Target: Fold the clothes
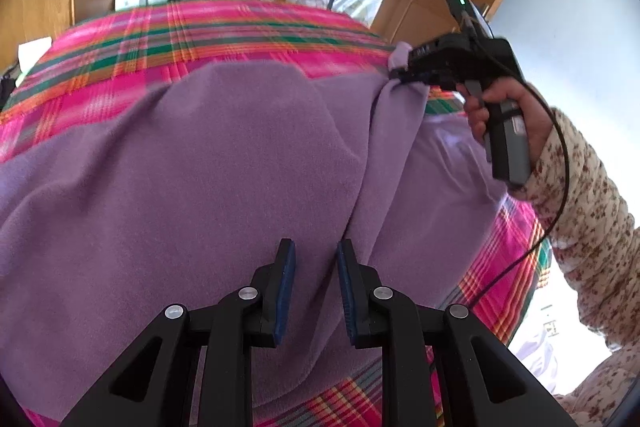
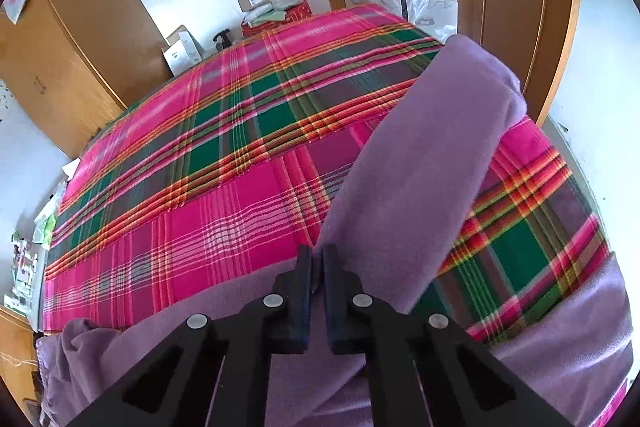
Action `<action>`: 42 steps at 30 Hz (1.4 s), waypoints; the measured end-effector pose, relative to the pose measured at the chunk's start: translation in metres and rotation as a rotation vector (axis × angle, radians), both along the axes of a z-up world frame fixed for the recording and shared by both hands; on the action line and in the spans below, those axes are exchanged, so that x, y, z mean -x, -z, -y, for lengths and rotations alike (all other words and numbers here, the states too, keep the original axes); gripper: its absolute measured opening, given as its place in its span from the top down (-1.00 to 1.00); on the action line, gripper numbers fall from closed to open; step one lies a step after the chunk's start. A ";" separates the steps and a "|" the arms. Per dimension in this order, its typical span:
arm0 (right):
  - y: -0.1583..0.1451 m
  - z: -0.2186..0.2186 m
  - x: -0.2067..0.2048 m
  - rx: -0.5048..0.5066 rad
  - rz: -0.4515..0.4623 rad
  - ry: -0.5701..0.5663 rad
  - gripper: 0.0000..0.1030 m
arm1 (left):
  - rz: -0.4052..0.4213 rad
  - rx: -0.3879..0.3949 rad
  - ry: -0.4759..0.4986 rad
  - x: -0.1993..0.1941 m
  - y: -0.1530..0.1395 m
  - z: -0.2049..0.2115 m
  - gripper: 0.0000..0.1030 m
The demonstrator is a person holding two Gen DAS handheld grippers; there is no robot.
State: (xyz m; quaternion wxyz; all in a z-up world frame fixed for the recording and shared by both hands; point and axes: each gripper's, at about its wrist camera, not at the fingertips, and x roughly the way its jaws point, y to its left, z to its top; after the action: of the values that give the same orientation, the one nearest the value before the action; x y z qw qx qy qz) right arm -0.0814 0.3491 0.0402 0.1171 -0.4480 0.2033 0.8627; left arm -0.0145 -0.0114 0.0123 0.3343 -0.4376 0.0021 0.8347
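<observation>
Lilac fleece garment (image 1: pixel 192 167) spread on the pink plaid bedspread (image 1: pixel 224 35), right gripper (image 2: pixel 317 269) pinching its sleeve at two o'clock, left gripper (image 1: pixel 316 267) fingers spread above the cloth.

Purple fleece garment (image 1: pixel 200 167) spread on plaid bedspread (image 1: pixel 200 39), one corner lifted.

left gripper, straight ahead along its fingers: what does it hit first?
Probably the purple garment. The left gripper is open with the fabric filling the view right past its fingertips; the plaid sheet lies beyond. Depth is unclear, so the gap to the cloth can't be judged.
</observation>
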 end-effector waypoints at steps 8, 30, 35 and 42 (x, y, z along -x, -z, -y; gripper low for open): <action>-0.015 -0.015 -0.028 0.028 -0.069 0.033 0.93 | -0.095 0.048 0.044 -0.003 -0.007 -0.022 0.28; -0.026 -0.034 -0.067 0.058 -0.207 0.030 0.95 | -0.140 0.164 0.113 -0.001 0.003 -0.071 0.53; -0.046 -0.027 -0.084 -0.004 -0.296 0.013 0.95 | -0.158 0.113 0.056 0.003 -0.007 -0.063 0.87; -0.072 -0.021 -0.106 -0.065 -0.393 0.005 0.95 | -0.206 -0.003 -0.019 -0.003 -0.031 -0.047 0.87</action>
State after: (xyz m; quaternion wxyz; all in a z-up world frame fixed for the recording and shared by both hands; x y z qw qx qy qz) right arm 0.0246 0.3703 0.1124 0.0914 -0.2667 0.1954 0.9393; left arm -0.0111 0.0353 0.0431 0.3252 -0.3490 0.0311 0.8783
